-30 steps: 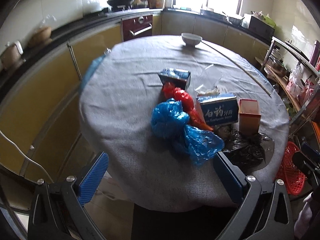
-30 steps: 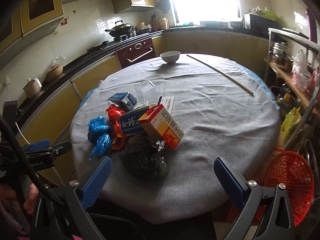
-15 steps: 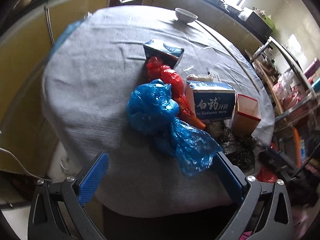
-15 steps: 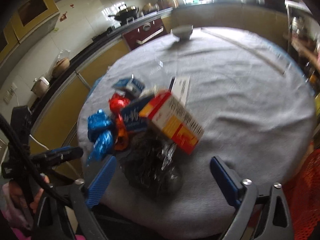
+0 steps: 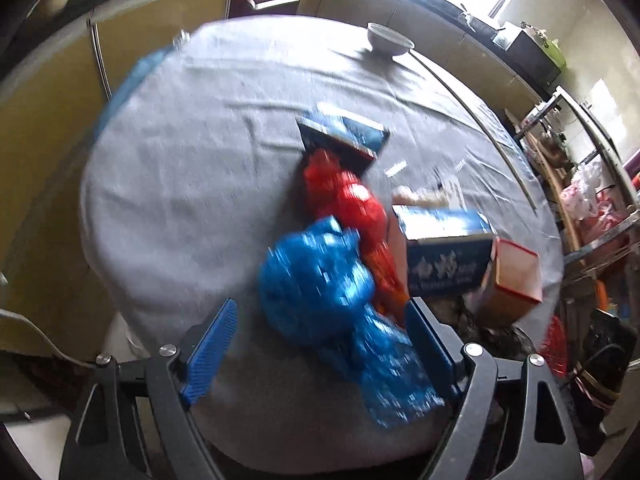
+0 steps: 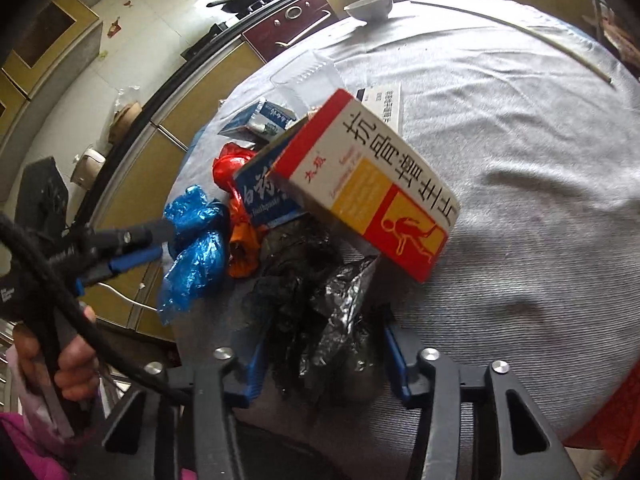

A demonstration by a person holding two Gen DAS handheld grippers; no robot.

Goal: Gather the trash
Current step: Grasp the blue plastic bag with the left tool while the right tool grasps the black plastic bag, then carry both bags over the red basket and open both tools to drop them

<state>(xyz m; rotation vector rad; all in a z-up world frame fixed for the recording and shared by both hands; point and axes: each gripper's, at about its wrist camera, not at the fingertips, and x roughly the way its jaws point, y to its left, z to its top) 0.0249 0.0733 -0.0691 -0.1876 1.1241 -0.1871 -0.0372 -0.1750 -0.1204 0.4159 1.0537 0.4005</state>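
Trash lies heaped near the desk (image 6: 520,160) edge. Right gripper (image 6: 324,360): jaws closing around the crumpled black bag (image 6: 316,304), pads at its sides, firm contact not confirmed. Left gripper (image 5: 320,348): jaws apart and closing, blue plastic bag (image 5: 320,280) between them, touching the right pad only.

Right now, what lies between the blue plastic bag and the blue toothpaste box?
A crumpled red-orange plastic bag lies between the blue plastic bag and the blue toothpaste box, touching both; right wrist view shows it clearest.
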